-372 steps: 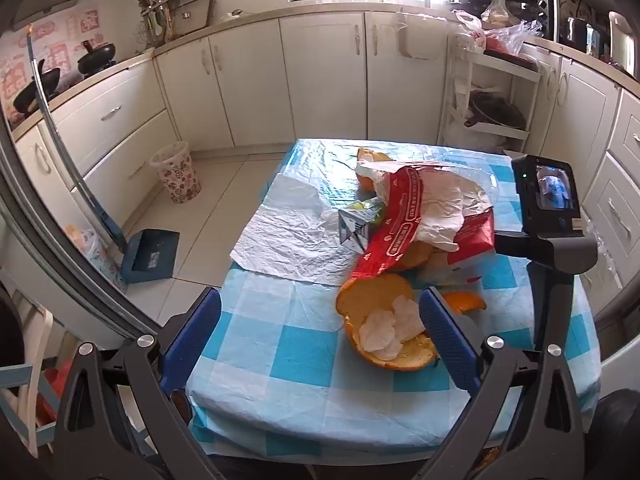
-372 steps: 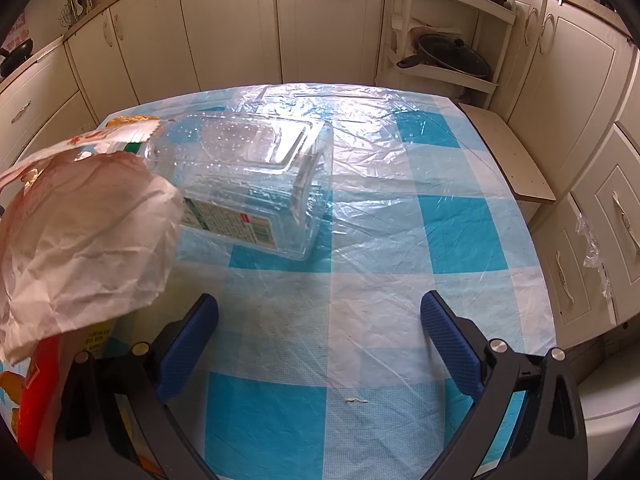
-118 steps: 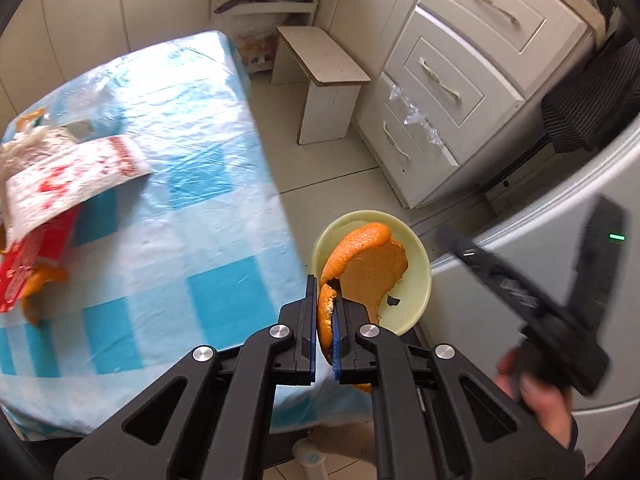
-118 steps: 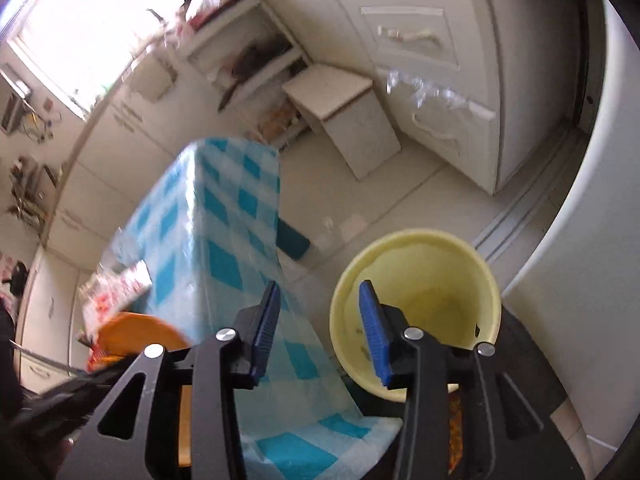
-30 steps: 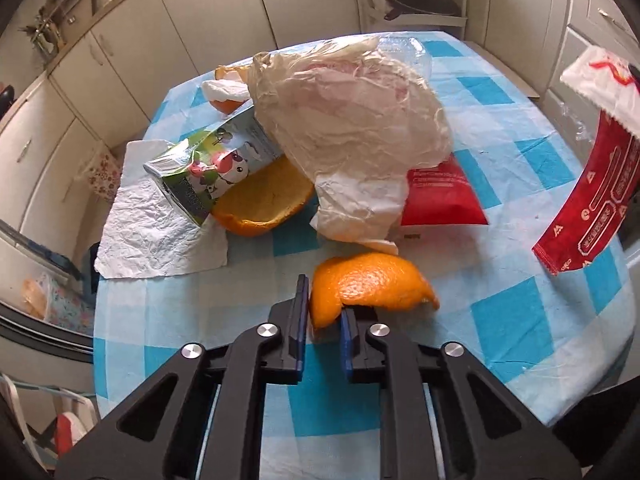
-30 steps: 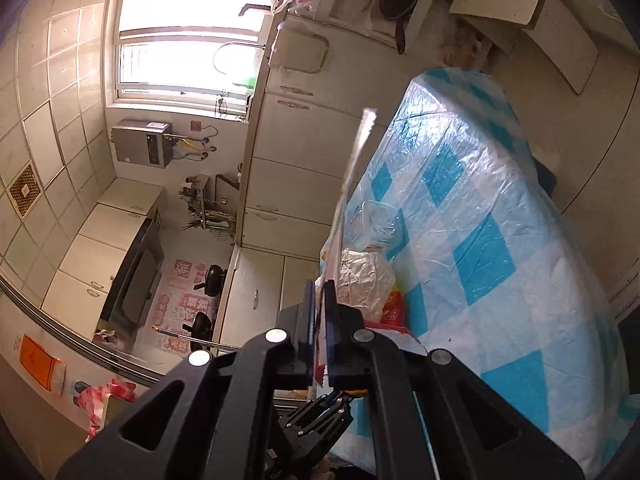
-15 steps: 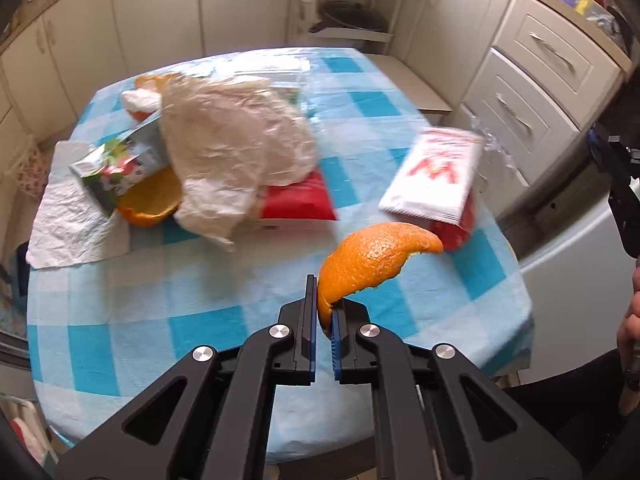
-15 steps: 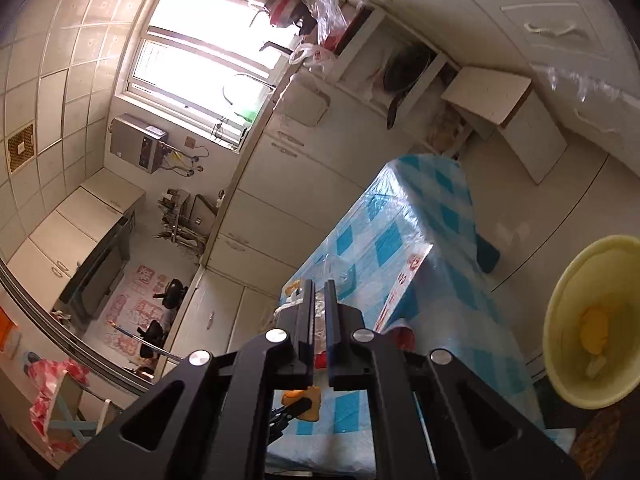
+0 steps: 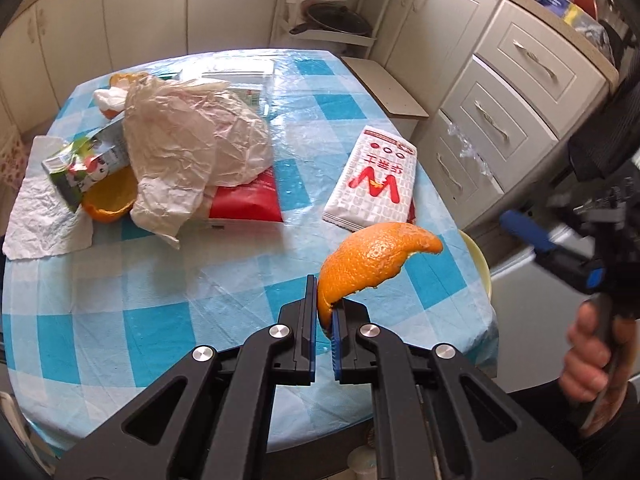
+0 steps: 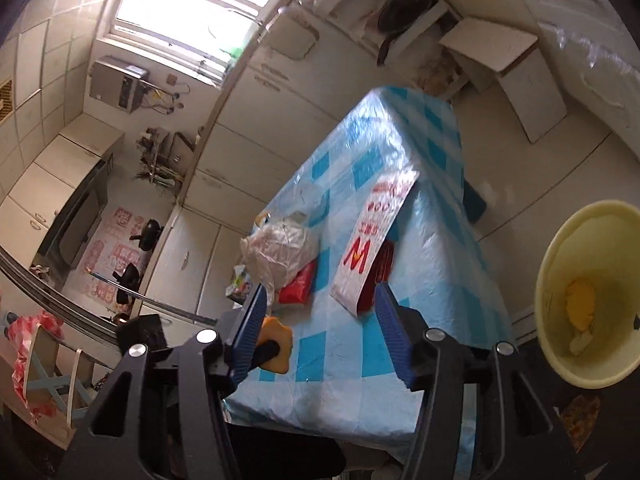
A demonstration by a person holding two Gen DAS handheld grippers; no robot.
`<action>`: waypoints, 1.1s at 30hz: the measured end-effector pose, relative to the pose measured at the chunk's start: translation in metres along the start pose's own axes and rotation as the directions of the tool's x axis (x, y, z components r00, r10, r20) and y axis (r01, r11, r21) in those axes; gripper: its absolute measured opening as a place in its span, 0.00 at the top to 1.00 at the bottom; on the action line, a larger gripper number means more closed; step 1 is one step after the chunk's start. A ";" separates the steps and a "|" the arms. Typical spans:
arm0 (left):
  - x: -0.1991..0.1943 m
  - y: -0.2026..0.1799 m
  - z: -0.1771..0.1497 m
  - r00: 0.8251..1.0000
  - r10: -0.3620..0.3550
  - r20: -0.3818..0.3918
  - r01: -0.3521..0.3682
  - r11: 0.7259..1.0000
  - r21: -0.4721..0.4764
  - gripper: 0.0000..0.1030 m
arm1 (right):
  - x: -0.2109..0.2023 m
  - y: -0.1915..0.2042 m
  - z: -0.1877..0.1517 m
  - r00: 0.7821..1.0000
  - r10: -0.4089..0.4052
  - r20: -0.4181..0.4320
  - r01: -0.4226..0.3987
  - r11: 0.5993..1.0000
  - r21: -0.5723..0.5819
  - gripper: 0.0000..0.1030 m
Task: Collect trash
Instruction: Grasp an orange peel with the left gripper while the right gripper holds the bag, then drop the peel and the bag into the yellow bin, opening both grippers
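Orange peel (image 9: 372,264) is pinched at its lower end between the closed jaws of the left gripper (image 9: 324,320), above the near edge of the checked table (image 9: 168,304). A white and red wrapper (image 9: 372,184) printed with a big red "W" and some Chinese characters lies flat near the table's right edge. The right gripper (image 10: 320,320) has just been opening; its blue pads stand apart with nothing between them. The yellow bin (image 10: 560,280) on the floor holds some scraps.
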State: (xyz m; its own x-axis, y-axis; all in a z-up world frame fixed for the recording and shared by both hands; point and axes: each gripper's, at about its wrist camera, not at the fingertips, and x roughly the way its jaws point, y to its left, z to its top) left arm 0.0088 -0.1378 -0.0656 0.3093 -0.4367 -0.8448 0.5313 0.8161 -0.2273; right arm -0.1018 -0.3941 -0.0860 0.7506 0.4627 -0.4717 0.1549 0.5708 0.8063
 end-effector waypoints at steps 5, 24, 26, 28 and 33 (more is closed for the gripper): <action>-0.008 0.015 -0.001 1.000 0.002 0.015 -0.002 1.000 -0.026 0.94 | 0.049 -0.019 0.006 0.998 -0.024 -0.055 0.031 0.991 0.132 0.57; -0.024 0.031 -0.004 0.999 -0.002 0.035 0.004 0.999 -0.048 0.94 | 0.067 0.017 0.019 0.997 -0.066 0.029 0.067 0.998 -0.016 0.99; -0.022 0.026 -0.002 0.999 -0.009 0.033 0.010 0.999 -0.039 0.94 | 0.050 0.018 0.020 0.996 -0.060 0.059 0.062 0.998 -0.025 0.99; -0.020 0.016 -0.001 0.999 -0.018 0.032 0.019 1.000 -0.019 0.94 | 0.022 0.015 0.019 0.994 -0.063 0.094 0.066 0.997 -0.031 0.99; -0.012 -0.027 0.006 0.997 -0.080 0.012 0.079 0.996 0.044 0.94 | -0.048 0.007 0.014 0.961 -0.203 0.190 0.222 0.971 -0.088 0.99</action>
State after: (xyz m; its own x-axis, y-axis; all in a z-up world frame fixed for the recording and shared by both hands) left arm -0.0048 -0.1573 -0.0467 0.2757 -0.5050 -0.8179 0.5885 0.7614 -0.2718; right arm -0.1279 -0.4215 -0.0524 0.8117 0.1998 -0.5489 0.2609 0.7167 0.6467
